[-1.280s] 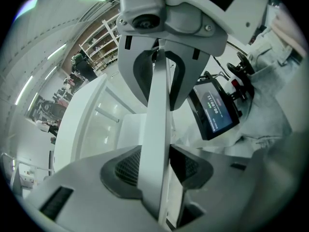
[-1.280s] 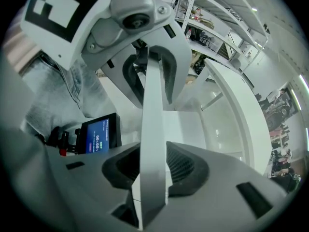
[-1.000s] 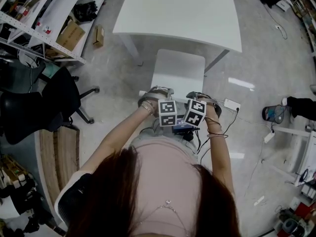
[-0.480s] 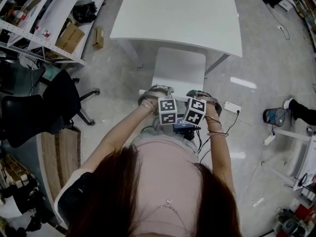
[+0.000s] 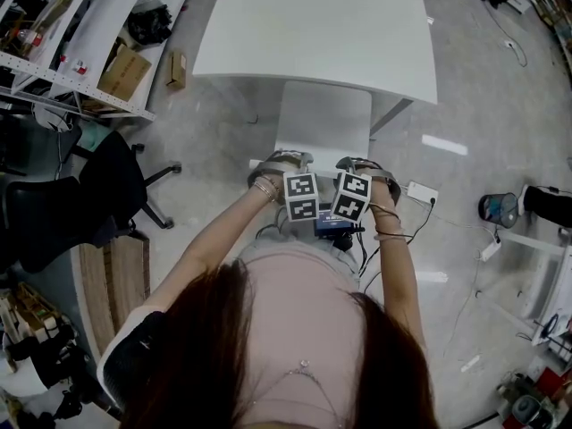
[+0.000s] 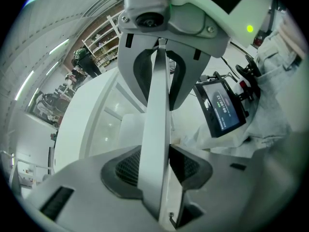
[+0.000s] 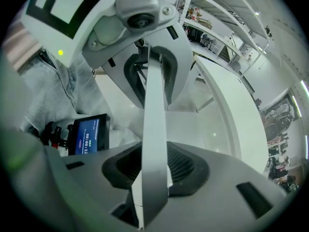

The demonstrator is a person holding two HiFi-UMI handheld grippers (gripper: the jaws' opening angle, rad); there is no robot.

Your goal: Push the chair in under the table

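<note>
push in progress, not done. white chair (image 5: 323, 119) stands on the floor at the near edge of the white table (image 5: 313, 25). only the front strip of the seat (image 5: 323, 114) looks tucked under that edge, and most of the seat is out in the open. the backrest (image 5: 322, 166) is well apart from the table edge, just in front of the person.

grip ok on both sides. left gripper (image 6: 157, 166) is clamped on the backrest top rail, with the white slat running between its pads. right gripper (image 7: 154, 166) is the same, clenched on the rail just beside the left one. both point steeply down onto the rail.

alignment looks fine imo: chair sits roughly square to the table edge and between the two table legs (image 5: 393, 114), a bit nearer the right-hand one.

left to do: drive the chair fwd until the seat is fully under and the backrest is near the table edge, then let go w/ both. est. under halfway.
</note>
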